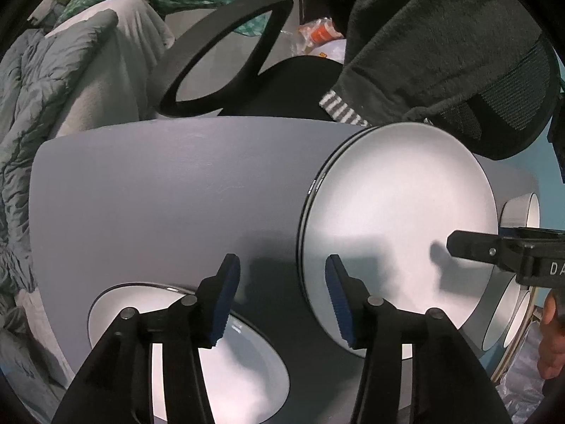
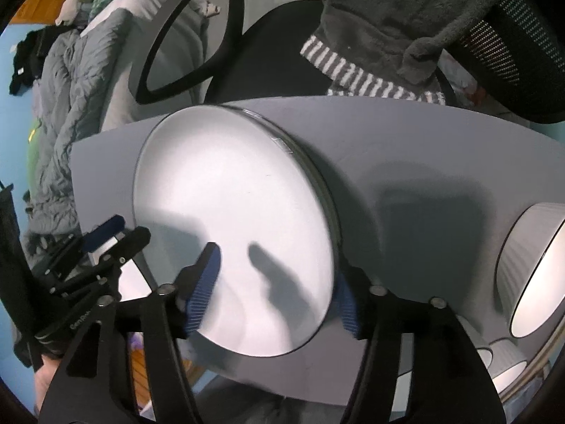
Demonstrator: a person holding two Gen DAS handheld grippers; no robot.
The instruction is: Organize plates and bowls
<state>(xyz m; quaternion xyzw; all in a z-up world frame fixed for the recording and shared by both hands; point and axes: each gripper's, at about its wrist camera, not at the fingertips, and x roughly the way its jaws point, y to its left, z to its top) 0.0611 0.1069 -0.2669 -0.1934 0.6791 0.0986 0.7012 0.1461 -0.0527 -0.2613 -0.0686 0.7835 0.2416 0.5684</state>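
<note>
The grey desk carries a stack of white plates near its far edge. The right gripper has its fingers spread on both sides of the top plate's near rim; I cannot tell if they press it. The left gripper is released over bare desk, beside a bowl. More bowls stand at the right edge. Behind the desk is a black chair with a dark garment, and a bed with a grey quilt.

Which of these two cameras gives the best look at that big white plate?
The right wrist view: the big white plate fills the middle, nearly whole, lying on the grey table with the right gripper jaws straddling its near edge. The left wrist view shows the same plate off to one side, partly hidden by that gripper.
</note>
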